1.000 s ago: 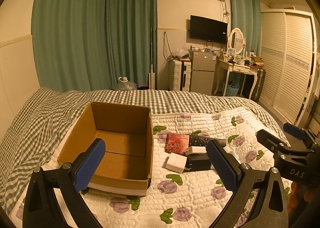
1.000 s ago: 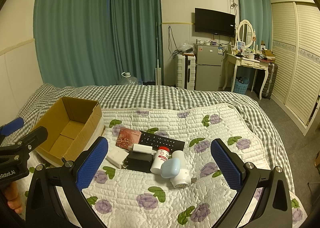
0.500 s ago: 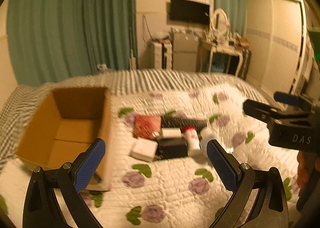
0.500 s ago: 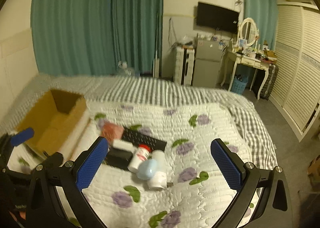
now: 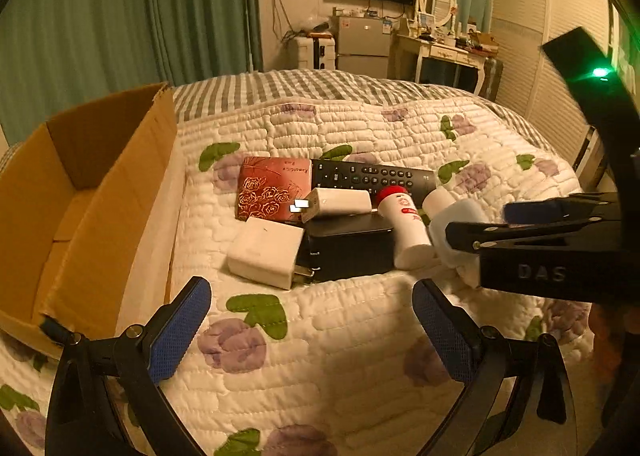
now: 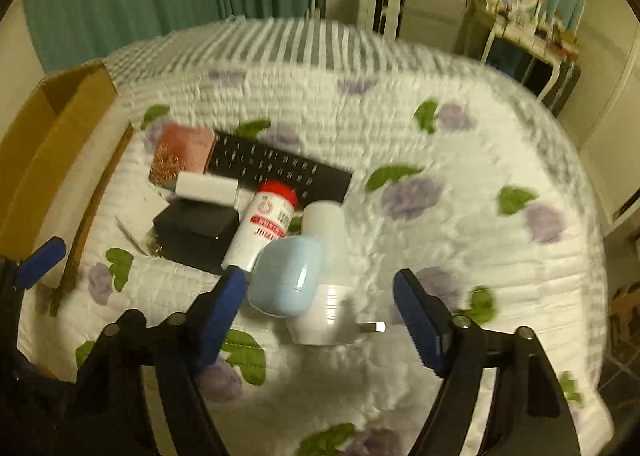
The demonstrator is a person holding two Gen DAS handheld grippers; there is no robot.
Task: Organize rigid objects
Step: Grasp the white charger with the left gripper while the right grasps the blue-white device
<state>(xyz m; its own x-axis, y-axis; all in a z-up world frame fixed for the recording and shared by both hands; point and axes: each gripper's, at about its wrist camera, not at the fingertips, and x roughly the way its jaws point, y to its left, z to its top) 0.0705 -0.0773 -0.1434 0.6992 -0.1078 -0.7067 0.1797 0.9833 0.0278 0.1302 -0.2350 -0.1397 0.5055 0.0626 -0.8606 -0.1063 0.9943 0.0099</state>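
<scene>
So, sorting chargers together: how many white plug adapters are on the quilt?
2 clearly: a square white adapter against the black box, and a long white adapter lying on top of that box. Others may be hidden.

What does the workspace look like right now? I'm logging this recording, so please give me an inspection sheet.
Surface: bed with white floral quilt over a grey checked cover.
Job's things: open cardboard box at the left, its visible floor bare; clustered beside it a red rose-print box, black remote, white charger, white adapter, black box, red-capped bottle, pale blue case lying on a white device.
Clutter: nothing seen.
Grippers: left gripper open, empty; right gripper jaws have just been closing, either side of the blue case, pads not pressing.
Cables: nothing seen on the bed.
Surroundings: green curtains, television, dressing table, wardrobe.
</scene>
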